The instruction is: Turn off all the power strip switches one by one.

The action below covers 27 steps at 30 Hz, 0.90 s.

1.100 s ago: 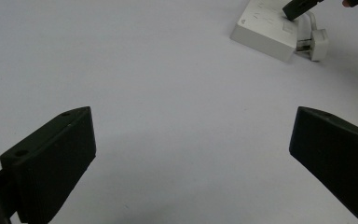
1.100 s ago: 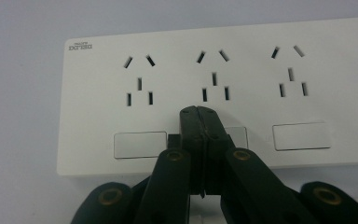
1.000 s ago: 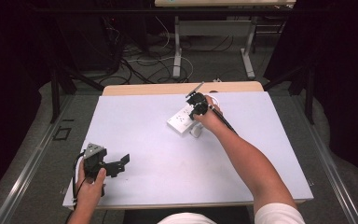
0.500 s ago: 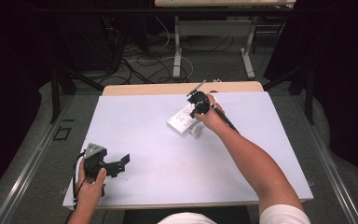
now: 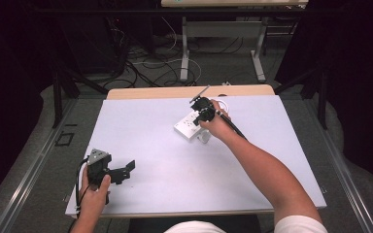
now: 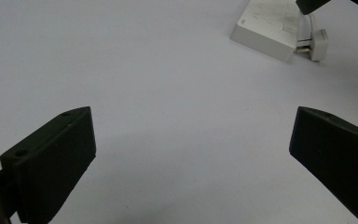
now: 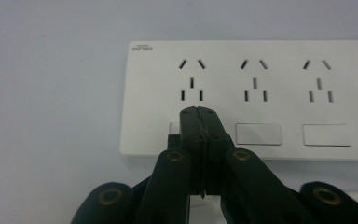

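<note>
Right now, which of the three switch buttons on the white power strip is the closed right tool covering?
The button at the strip's logo end: the right tool, jaws shut, sits over it. The middle button and the far-end button lie uncovered.

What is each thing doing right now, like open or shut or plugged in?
Left gripper: open, holds nothing.
Right gripper: shut, tips over the first switch on the strip.
Power strip: flat on the table, sockets free.
Plug: lying beside the strip, not plugged in.

The right claw (image 5: 200,108) sits slightly higher over the power strip (image 5: 189,126) than a second ago. Its arm has shifted a touch.
</note>
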Motion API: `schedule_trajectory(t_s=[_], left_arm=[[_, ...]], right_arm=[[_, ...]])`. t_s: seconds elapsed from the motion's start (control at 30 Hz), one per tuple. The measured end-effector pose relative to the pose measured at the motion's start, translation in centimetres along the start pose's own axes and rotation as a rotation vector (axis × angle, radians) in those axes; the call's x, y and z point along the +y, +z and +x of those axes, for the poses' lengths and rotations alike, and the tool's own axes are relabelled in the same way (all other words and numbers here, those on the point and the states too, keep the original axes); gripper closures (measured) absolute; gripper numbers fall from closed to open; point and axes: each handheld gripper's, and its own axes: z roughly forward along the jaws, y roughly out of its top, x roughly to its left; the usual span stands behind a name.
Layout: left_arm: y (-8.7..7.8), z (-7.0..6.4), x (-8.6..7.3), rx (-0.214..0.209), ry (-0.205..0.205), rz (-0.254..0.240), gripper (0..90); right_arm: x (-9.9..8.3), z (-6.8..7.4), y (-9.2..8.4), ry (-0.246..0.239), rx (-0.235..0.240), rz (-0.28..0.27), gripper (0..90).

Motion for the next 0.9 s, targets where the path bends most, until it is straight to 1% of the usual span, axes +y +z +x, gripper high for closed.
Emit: schedule_trajectory(t_s=[0.03, 0.07, 0.1, 0.13, 0.17, 0.2, 0.23, 0.27, 0.3, 0.33, 0.37, 0.4, 0.43, 0.47, 0.5, 0.53, 0.57, 0.6, 0.63, 0.67, 0.7, 0.73, 0.77, 0.8, 0.83, 0.87, 0.9], left_arm=[[0.0, 0.0, 0.0, 0.0, 0.0, 0.0, 0.3], [0.0, 0.0, 0.0, -0.001, 0.0, 0.0, 0.3], [0.0, 0.0, 0.0, 0.0, 0.001, -0.001, 0.2], [0.0, 0.0, 0.0, -0.001, 0.001, 0.0, 0.3], [0.0, 0.0, 0.0, -0.002, 0.0, 0.0, 0.3], [0.0, 0.0, 0.0, -0.002, 0.001, 0.002, 0.3], [0.0, 0.0, 0.0, -0.002, 0.0, 0.001, 0.3], [0.0, 0.0, 0.0, -0.002, 0.001, 0.002, 0.3], [0.0, 0.0, 0.0, -0.002, 0.0, 0.001, 0.3], [0.0, 0.0, 0.0, -0.002, 0.0, 0.002, 0.2], [0.0, 0.0, 0.0, -0.002, 0.001, 0.003, 0.3], [0.0, 0.0, 0.0, -0.002, 0.001, 0.003, 0.3], [0.0, 0.0, 0.0, -0.002, 0.0, 0.002, 0.3], [0.0, 0.0, 0.0, -0.002, 0.001, 0.003, 0.3], [0.0, 0.0, 0.0, -0.002, 0.001, 0.003, 0.2], [0.0, 0.0, 0.0, -0.002, 0.001, 0.003, 0.3], [0.0, 0.0, 0.0, -0.002, 0.001, 0.004, 0.2], [0.0, 0.0, 0.0, -0.001, 0.001, 0.004, 0.2], [0.0, 0.0, 0.0, -0.001, 0.002, 0.003, 0.2], [0.0, 0.0, 0.0, -0.001, 0.002, 0.003, 0.3], [0.0, 0.0, 0.0, -0.002, 0.002, 0.003, 0.2], [0.0, 0.0, 0.0, -0.002, 0.002, 0.003, 0.3], [0.0, 0.0, 0.0, -0.003, 0.002, 0.003, 0.3], [0.0, 0.0, 0.0, -0.002, 0.003, 0.003, 0.3], [0.0, 0.0, 0.0, -0.003, 0.002, 0.003, 0.3], [0.0, 0.0, 0.0, -0.003, 0.002, 0.003, 0.3], [0.0, 0.0, 0.0, -0.003, 0.001, 0.001, 0.3]], right_arm=[[0.0, 0.3, 0.0, 0.013, 0.005, 0.005, 90.0], [-0.1, 0.4, 0.3, -0.008, 0.012, -0.023, 90.0], [-0.1, 0.6, 0.3, -0.009, 0.013, -0.021, 90.0], [0.0, 0.7, 0.3, -0.018, 0.014, 0.009, 90.0], [-0.1, 0.8, 0.5, -0.026, 0.017, -0.017, 90.0], [0.1, 0.8, 0.1, -0.046, 0.016, 0.066, 90.0], [-0.3, 1.1, 1.1, -0.011, 0.023, -0.061, 90.0], [-0.2, 1.2, 0.7, -0.011, 0.022, 0.012, 90.0], [-0.3, 1.2, 1.0, -0.013, 0.024, -0.001, 90.0], [-0.2, 1.1, 0.8, -0.034, 0.018, 0.044, 90.0], [-0.3, 1.1, 1.0, -0.032, 0.029, 0.028, 90.0], [-0.4, 1.1, 1.2, -0.034, 0.023, 0.012, 90.0], [-0.3, 1.1, 1.1, -0.026, 0.023, 0.045, 90.0], [-0.5, 1.1, 1.4, -0.018, 0.026, 0.008, 90.0], [-0.5, 1.2, 1.5, -0.005, 0.023, 0.006, 90.0], [-0.5, 1.2, 1.6, -0.002, 0.023, 0.003, 90.0], [-0.5, 1.0, 1.6, -0.022, 0.023, 0.005, 90.0], [-0.3, 0.9, 1.5, -0.032, 0.021, 0.036, 90.0], [-0.4, 1.0, 1.5, -0.021, 0.025, 0.04, 90.0], [-0.2, 1.0, 1.3, -0.022, 0.018, 0.086, 90.0], [-0.3, 0.9, 1.7, -0.031, 0.02, 0.048, 90.0], [-0.4, 1.1, 2.0, 0.001, 0.019, 0.012, 90.0], [-0.4, 1.0, 2.1, -0.017, 0.018, 0.017, 90.0], [-0.4, 1.1, 2.1, 0.001, 0.022, 0.019, 90.0], [-0.4, 1.2, 2.3, 0.004, 0.02, -0.003, 90.0], [-0.3, 1.0, 2.0, -0.027, 0.021, 0.035, 90.0], [-0.3, 1.0, 2.1, -0.028, 0.025, 0.033, 90.0]])
